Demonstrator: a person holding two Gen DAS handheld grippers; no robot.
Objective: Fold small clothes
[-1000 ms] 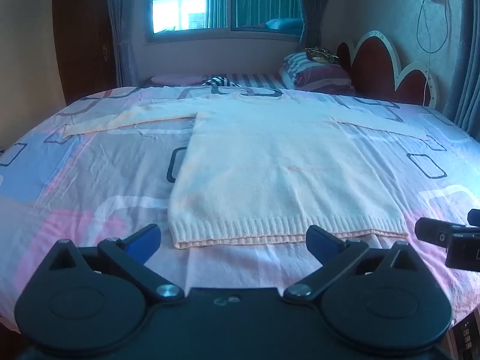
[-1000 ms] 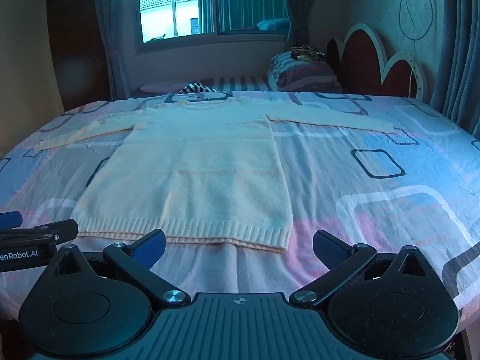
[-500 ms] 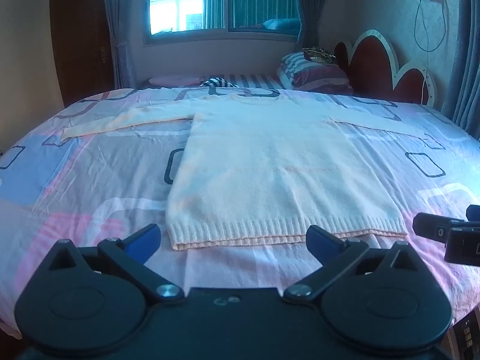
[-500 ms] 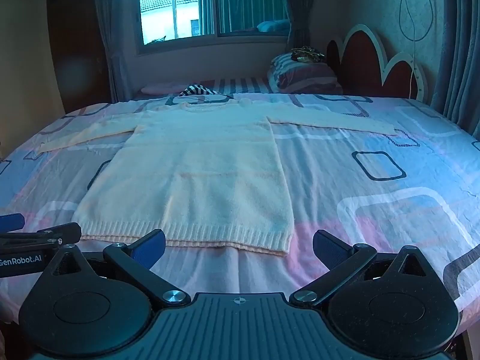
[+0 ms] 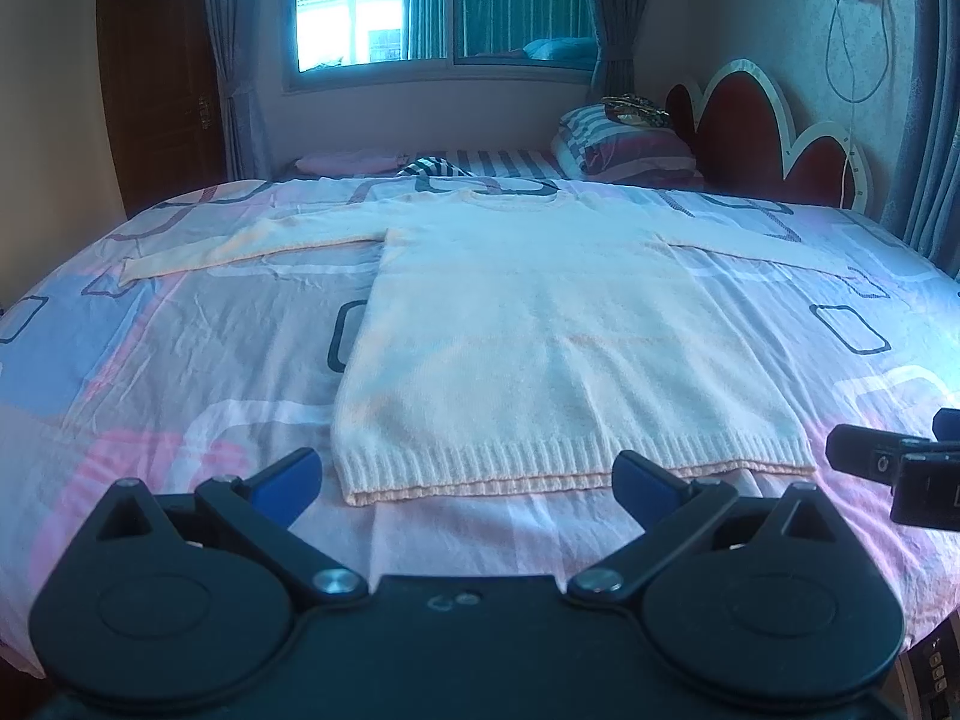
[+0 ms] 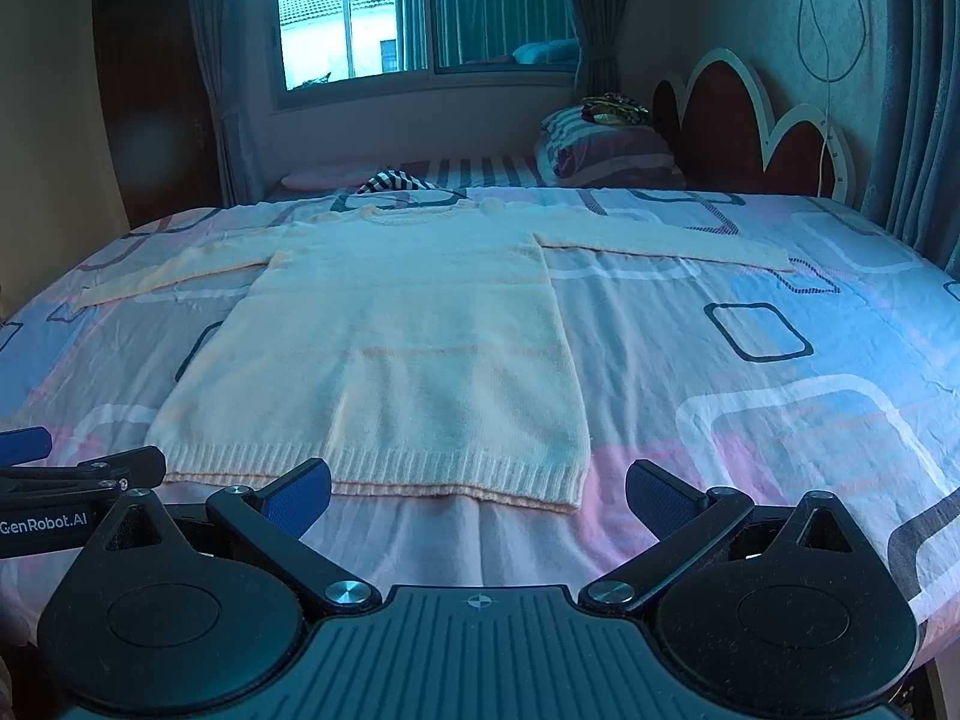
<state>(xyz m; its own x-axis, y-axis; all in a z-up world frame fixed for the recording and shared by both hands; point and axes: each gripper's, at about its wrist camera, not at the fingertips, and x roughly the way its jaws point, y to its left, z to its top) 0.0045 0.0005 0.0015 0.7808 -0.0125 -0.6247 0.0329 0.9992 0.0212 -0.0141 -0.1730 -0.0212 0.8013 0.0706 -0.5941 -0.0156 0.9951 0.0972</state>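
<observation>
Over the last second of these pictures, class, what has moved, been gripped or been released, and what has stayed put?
Almost nothing changed. Both views drifted very slightly, so the left gripper and right gripper barely shifted near the hem; neither took hold of or released anything. Both stay open and empty. The cream knitted sweater still lies flat on the patterned bedsheet, sleeves spread out, unfolded.

left claw (image 5: 465, 474): drifted slightly | sweater (image 5: 540, 336): marginally nearer in both views

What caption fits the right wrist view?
Open right gripper poised at the hem of a cream sweater spread flat on the bed.
</observation>
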